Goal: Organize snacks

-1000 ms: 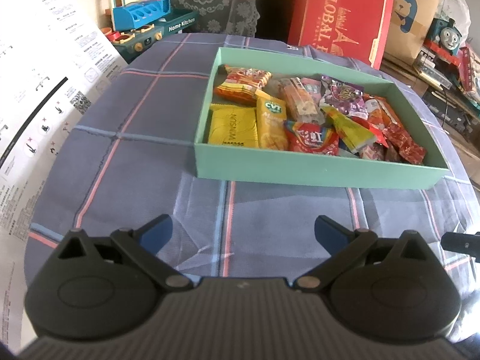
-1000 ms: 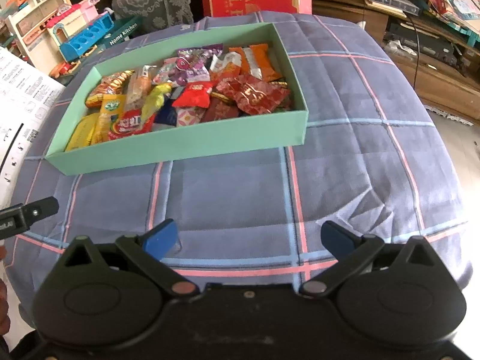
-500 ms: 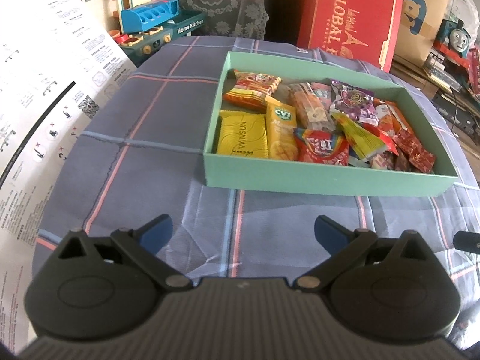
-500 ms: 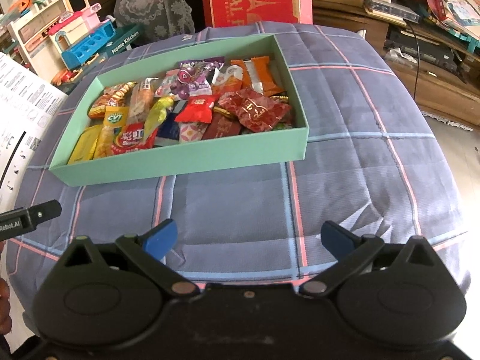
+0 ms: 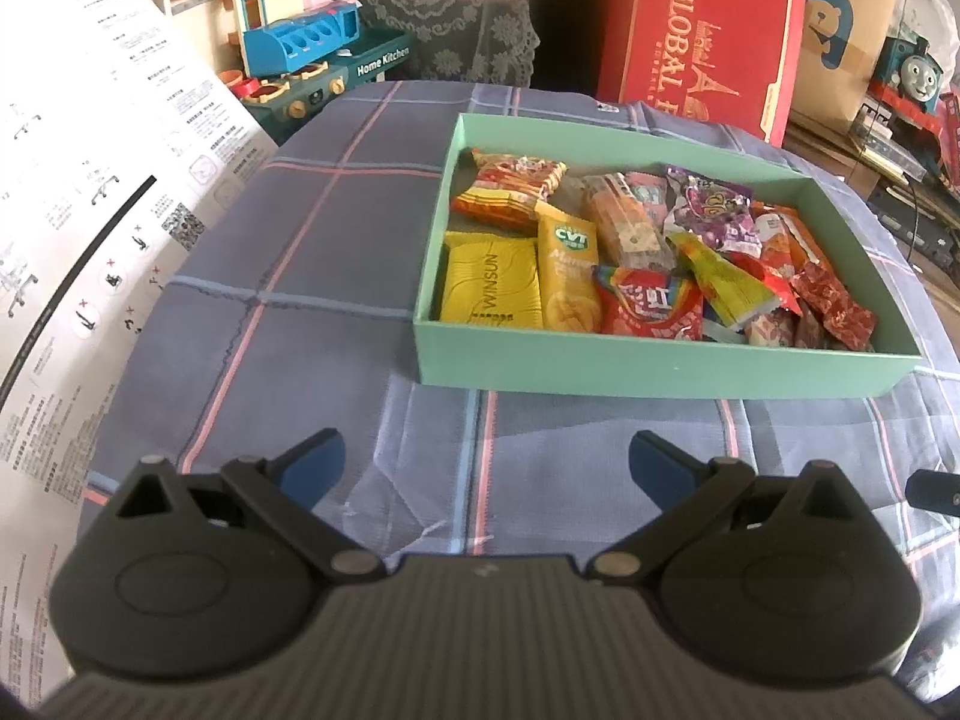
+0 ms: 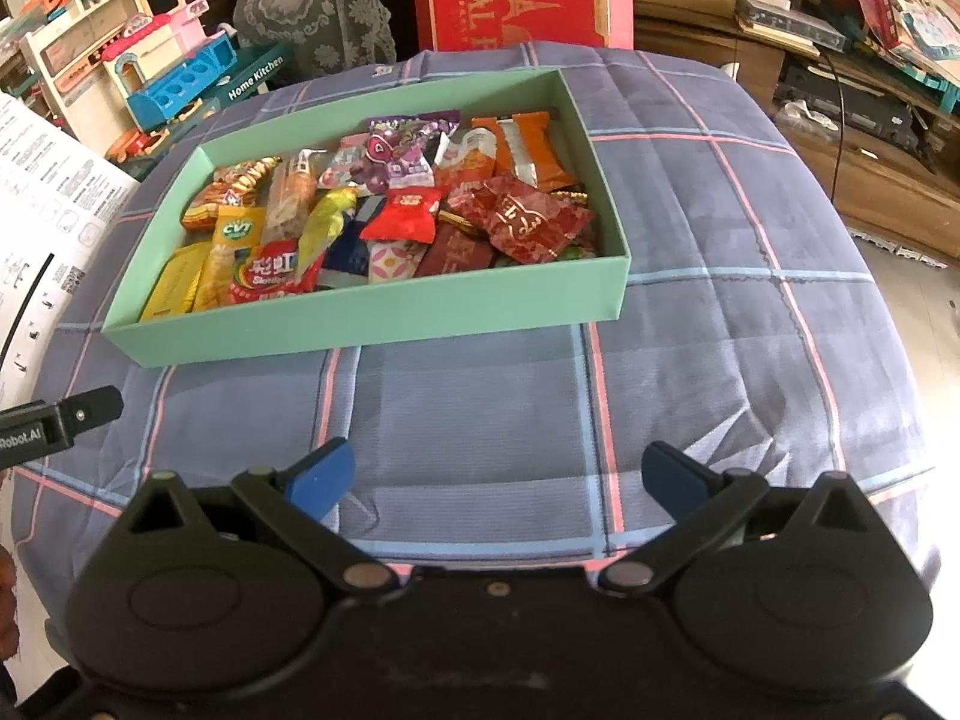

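So both grippers are just hanging out over the plaid tablecloth (image 5: 288,312), nothing in either one. The left gripper (image 5: 486,459) has its jaws spread wide and empty, and the right gripper (image 6: 498,471) is the same, released, well short of the green box (image 6: 384,315). My guess is they're parked on the near side of the box because the sorting looks done, or hasn't restarted. All the snacks sit inside that one box, none loose on the cloth around it. There's one yellow WINSUN pack (image 5: 492,288) in the box's near left corner and one CVT pack (image 5: 567,276) right beside it; the rest overlap too much to count.
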### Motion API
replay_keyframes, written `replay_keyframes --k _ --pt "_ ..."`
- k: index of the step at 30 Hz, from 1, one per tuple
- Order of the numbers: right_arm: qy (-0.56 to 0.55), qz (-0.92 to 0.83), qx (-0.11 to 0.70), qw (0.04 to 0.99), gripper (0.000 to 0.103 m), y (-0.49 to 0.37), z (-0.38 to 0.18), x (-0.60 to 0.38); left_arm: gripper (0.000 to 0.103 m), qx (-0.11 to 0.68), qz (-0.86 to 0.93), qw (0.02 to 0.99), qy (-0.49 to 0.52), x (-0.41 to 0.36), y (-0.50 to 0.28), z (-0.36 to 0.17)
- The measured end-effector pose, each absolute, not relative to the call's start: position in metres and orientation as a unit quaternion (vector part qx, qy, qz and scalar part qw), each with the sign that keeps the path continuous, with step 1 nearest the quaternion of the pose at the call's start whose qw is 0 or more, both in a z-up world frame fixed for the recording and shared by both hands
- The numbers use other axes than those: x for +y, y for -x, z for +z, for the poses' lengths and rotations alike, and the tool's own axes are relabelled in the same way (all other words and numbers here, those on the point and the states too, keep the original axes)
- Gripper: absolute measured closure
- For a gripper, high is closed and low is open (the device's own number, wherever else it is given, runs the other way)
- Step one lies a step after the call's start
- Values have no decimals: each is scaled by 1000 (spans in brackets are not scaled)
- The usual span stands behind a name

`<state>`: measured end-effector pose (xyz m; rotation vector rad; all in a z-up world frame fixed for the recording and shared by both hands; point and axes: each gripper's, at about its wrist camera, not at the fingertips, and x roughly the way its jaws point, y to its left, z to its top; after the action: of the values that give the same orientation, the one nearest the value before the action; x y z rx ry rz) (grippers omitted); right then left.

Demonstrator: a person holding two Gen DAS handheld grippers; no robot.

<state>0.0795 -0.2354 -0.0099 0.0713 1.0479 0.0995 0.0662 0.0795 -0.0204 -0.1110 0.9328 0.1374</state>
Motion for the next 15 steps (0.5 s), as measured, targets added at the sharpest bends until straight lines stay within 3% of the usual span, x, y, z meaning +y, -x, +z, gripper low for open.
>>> replay_keyframes --k 15 --pt "-23 51 499 865 0 -81 -10 -233 0 455 66 887 44 79 -68 -25"
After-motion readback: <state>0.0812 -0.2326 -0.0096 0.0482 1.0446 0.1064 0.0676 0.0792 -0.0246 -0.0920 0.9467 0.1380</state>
